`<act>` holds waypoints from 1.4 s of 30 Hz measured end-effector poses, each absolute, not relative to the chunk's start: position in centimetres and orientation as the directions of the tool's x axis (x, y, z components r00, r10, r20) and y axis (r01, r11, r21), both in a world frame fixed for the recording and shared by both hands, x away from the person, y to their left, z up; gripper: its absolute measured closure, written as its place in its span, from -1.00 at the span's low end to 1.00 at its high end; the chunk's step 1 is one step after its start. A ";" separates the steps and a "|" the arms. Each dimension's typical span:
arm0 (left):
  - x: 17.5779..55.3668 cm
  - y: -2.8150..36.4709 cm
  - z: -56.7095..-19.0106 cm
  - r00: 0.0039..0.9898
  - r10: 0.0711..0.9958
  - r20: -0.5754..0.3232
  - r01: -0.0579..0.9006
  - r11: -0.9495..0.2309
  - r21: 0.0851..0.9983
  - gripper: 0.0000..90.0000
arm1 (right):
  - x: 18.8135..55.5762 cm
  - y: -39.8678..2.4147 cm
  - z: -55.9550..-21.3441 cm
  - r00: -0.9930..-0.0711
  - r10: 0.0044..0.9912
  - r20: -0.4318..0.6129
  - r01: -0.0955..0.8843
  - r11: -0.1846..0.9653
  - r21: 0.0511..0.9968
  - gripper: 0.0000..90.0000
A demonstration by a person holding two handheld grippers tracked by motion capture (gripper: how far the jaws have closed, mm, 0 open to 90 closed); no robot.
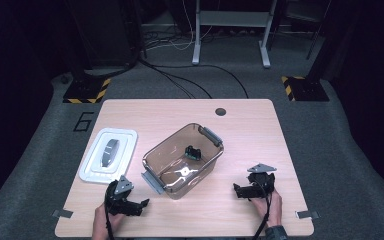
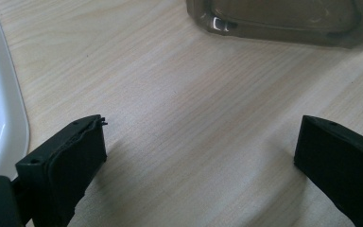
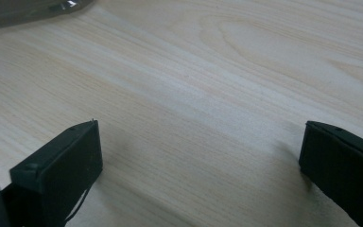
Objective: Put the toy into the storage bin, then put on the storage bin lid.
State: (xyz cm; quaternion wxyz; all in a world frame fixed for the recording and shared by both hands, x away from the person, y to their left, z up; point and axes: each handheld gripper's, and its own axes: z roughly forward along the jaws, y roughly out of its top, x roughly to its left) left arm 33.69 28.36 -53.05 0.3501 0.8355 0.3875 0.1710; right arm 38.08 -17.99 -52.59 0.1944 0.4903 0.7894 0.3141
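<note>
A clear plastic bin point(image 1: 164, 162) with grey latches stands in the middle of the wooden table point(image 1: 250, 135), a small black object point(image 1: 194, 151) lying inside it. Its white lid point(image 1: 94, 162) with a grey handle point(image 1: 110, 152) lies flat to the left. My left gripper point(image 1: 139, 206) rests low at the table's front left, open with bare wood between its jaws; the bin's base point(image 2: 283, 19) and the lid's edge point(image 2: 0, 118) appear ahead of it. My right gripper point(image 1: 237, 191) rests at the front right, open over bare wood point(image 3: 194, 118).
A round cable hole point(image 1: 220, 111) sits near the table's far edge. Beyond the table are grey carpet, cables, a metal stand point(image 1: 230, 30) and hazard-striped bases point(image 1: 86, 92). Tape tabs mark the table's front corners.
</note>
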 end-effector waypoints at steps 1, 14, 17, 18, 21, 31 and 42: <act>33.7 28.3 -53.1 0.639 0.769 0.010 0.529 -0.450 0.719 -0.94 | 38.1 -17.9 -52.6 -0.440 0.898 0.002 0.651 0.318 0.689 -1.00; 33.2 27.6 -52.9 0.651 0.759 0.029 0.517 -0.471 0.714 -0.94 | 37.7 -18.1 -52.9 -0.426 0.905 0.001 0.632 0.297 0.716 -1.00; 32.9 27.1 -52.5 0.659 0.749 0.072 0.512 -0.516 0.687 -0.95 | 37.7 -18.1 -52.9 -0.426 0.905 -0.001 0.632 0.298 0.716 -1.00; 32.9 27.0 -52.5 0.651 0.755 0.077 0.517 -0.515 0.683 -0.98 | 37.7 -18.0 -52.9 -0.425 0.905 0.000 0.632 0.297 0.716 -1.00; 33.1 27.2 -52.5 0.646 0.760 0.069 0.524 -0.508 0.683 -1.00 | 37.7 -18.0 -52.9 -0.423 0.906 0.000 0.633 0.295 0.716 -1.00; 33.7 30.2 -50.2 0.553 0.833 0.005 0.542 -0.365 0.757 -1.00 | 37.7 -18.1 -52.9 -0.435 0.900 -0.003 0.625 0.305 0.719 -0.97; 35.6 33.6 -48.7 0.450 0.893 -0.036 0.549 -0.245 0.799 -0.98 | 37.7 -18.1 -52.9 -0.444 0.896 -0.006 0.619 0.312 0.721 -0.95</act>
